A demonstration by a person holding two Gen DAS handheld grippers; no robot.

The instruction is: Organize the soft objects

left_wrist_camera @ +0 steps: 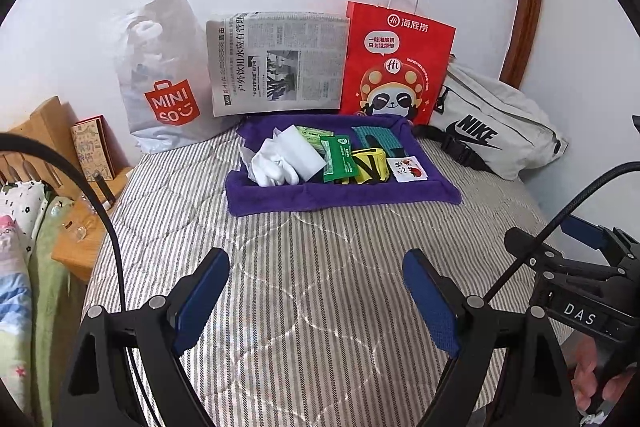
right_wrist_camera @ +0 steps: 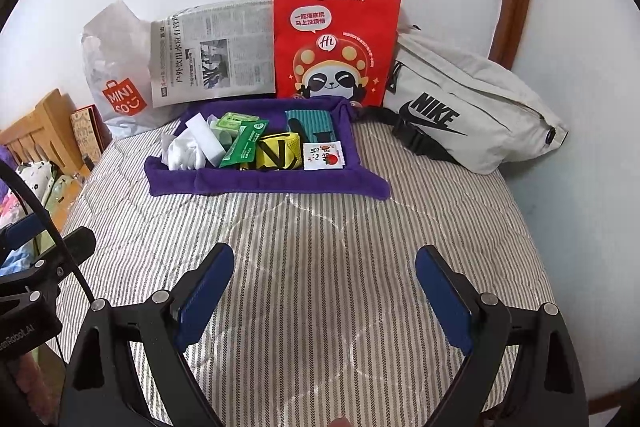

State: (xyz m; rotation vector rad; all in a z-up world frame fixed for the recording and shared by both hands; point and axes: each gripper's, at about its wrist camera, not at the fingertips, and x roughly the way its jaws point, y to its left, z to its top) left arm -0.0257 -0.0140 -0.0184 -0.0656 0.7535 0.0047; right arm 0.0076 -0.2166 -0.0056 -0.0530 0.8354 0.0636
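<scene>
Left wrist view only: the right gripper [left_wrist_camera: 576,267] sits at its right edge, w/ fingers [left_wrist_camera: 604,387] of the person's hand on the handle; how far that gripper's fingers are spread can't be told from this angle. Right wrist view only: part of the left gripper's body at its left edge.

Each cam's own tongs: left gripper [left_wrist_camera: 316,295] and right gripper [right_wrist_camera: 325,293], both spread wide, nothing between the blue pads, both hovering over the near part of the bed.

Soft items lie in a purple towel tray [left_wrist_camera: 340,197] at the far middle of the striped quilt [left_wrist_camera: 320,267]: white cloth [left_wrist_camera: 274,163] at left, green packets [left_wrist_camera: 338,157], yellow pouch [left_wrist_camera: 370,165], teal piece [left_wrist_camera: 374,139] behind, small white packet [left_wrist_camera: 410,169] at right.

Along the far white wall, l to r: Miniso plastic bag [left_wrist_camera: 164,83], newspaper [left_wrist_camera: 276,63], red paper bag [left_wrist_camera: 396,63], grey Nike waist bag [left_wrist_camera: 488,123]. Wooden nightstand [left_wrist_camera: 80,243] at left, w/ a patterned box [left_wrist_camera: 94,147]. Wood trim far right.

Teal piece mostly covered; packet text too small to read. Light switch cut off at top.
</scene>
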